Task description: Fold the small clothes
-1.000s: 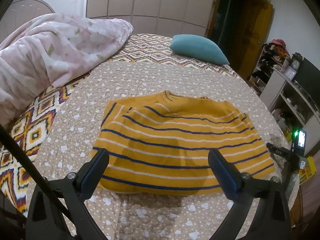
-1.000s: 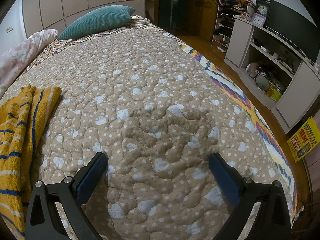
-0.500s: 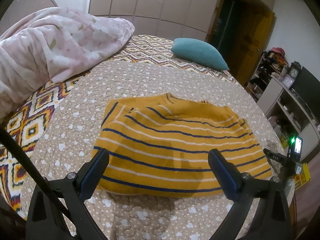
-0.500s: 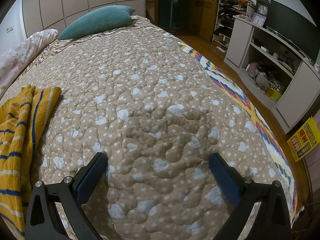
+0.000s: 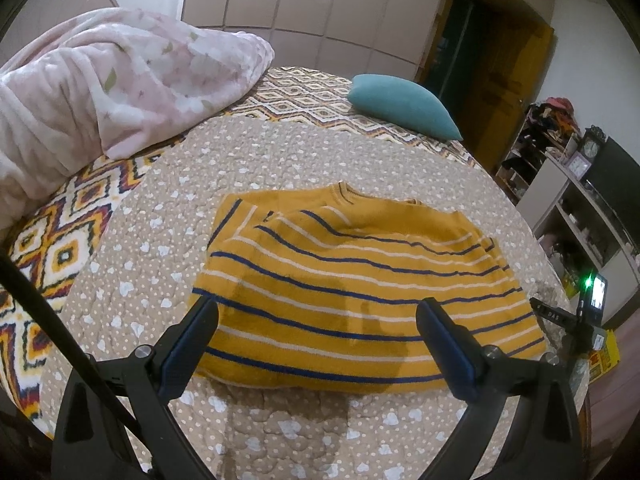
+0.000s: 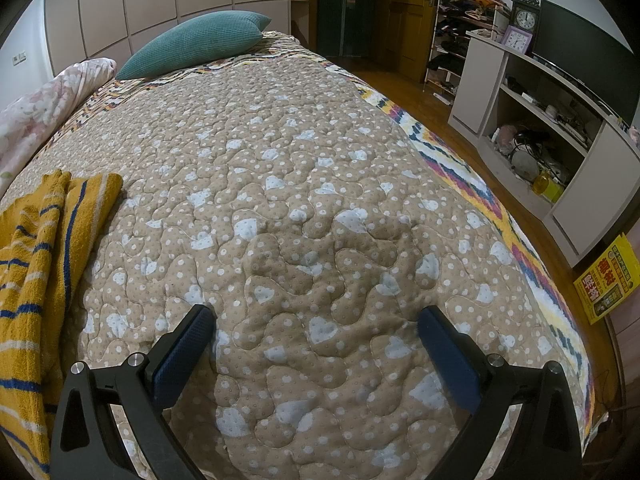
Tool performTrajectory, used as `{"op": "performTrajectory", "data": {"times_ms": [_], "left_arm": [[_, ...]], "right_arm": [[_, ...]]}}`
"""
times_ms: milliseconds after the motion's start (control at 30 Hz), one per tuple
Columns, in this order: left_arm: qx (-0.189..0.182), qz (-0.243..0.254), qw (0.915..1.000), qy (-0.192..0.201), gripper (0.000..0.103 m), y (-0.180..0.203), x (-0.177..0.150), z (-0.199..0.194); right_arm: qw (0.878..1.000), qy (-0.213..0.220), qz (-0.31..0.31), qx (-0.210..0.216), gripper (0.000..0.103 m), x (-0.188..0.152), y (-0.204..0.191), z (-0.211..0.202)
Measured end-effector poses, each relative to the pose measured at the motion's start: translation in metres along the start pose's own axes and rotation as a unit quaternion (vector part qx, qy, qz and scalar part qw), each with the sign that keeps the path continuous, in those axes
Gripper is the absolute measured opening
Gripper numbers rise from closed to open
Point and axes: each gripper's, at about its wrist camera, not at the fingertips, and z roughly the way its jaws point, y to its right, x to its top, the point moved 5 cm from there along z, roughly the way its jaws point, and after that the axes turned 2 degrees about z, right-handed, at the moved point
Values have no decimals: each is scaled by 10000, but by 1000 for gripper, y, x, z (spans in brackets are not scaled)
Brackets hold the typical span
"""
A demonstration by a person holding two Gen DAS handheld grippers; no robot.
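A small mustard-yellow sweater point(image 5: 352, 288) with blue and white stripes lies flat on the beige quilted bed cover point(image 5: 280, 168), sleeves folded in, neck at the far side. My left gripper point(image 5: 318, 316) is open and empty, held above the sweater's near hem. In the right wrist view the sweater's edge point(image 6: 36, 264) shows at the far left. My right gripper point(image 6: 316, 332) is open and empty over bare quilt point(image 6: 320, 184), to the right of the sweater.
A pink floral duvet point(image 5: 100, 92) is heaped at the left. A teal pillow point(image 5: 404, 106) lies at the bed's head. A phone on a stand point(image 5: 596, 300) stands at the right edge. Shelving point(image 6: 552, 120) and a yellow box point(image 6: 608, 280) are past the bed's right side.
The left gripper has drifted slightly, so the sweater sits a little further left and higher in its view. The right gripper has not moved.
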Motion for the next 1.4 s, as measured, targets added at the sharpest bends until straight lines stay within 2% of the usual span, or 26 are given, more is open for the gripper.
{"op": "performTrajectory", "data": {"times_ms": [400,1000,1200,1400], "left_arm": [[-41,-160,9998,-111,99,-6,-6,9],[-106,100,9997,-198,99,23,-9,21],[-136,79,9998,-133,99,22,-3,15],[203,111,9996,167,99,16,6,-2]], "right_arm": [[10000,0,1,0,103,0,0,0],[10000,6,2,-6,103,0,0,0],[10000,5,4,-5,103,0,0,0],[10000,5,4,-5,103,0,0,1]]}}
